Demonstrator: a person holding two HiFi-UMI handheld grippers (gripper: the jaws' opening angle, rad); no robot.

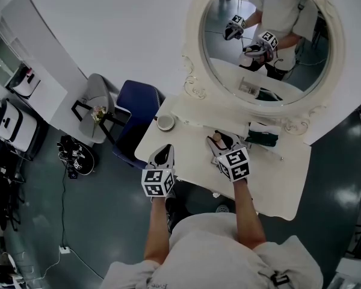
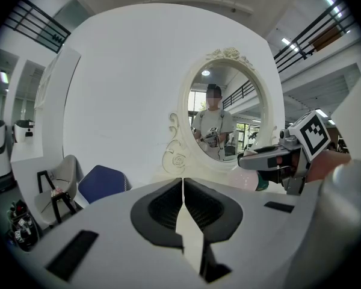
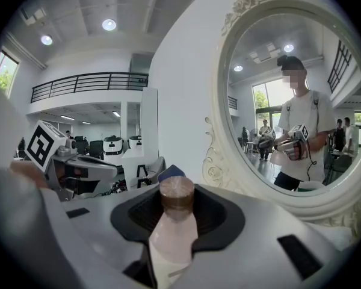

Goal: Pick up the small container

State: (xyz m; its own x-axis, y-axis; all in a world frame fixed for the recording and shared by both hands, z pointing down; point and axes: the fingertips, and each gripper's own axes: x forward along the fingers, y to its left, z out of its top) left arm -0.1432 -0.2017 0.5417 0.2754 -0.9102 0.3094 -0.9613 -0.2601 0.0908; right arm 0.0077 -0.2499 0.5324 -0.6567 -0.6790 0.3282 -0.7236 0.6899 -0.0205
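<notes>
My right gripper [image 3: 177, 205] is shut on a small pale pink bottle [image 3: 171, 236] with a round brown cap [image 3: 177, 192]; the bottle stands up between the black pads. In the head view this gripper [image 1: 216, 143] is over the white vanity table [image 1: 271, 185], in front of the oval mirror [image 1: 265, 35]. The left gripper view shows it from the side [image 2: 271, 159], with the pink bottle [image 2: 242, 177] under its jaws. My left gripper [image 2: 183, 188] is shut with nothing in it, and its jaws meet edge to edge. It hangs at the table's front left edge [image 1: 166, 152].
A small white bowl [image 1: 165, 123] sits on the table's left corner. A dark green object [image 1: 262, 138] lies under the mirror at the right. A blue chair [image 1: 136, 116] and a grey chair [image 1: 95, 104] stand to the left of the table.
</notes>
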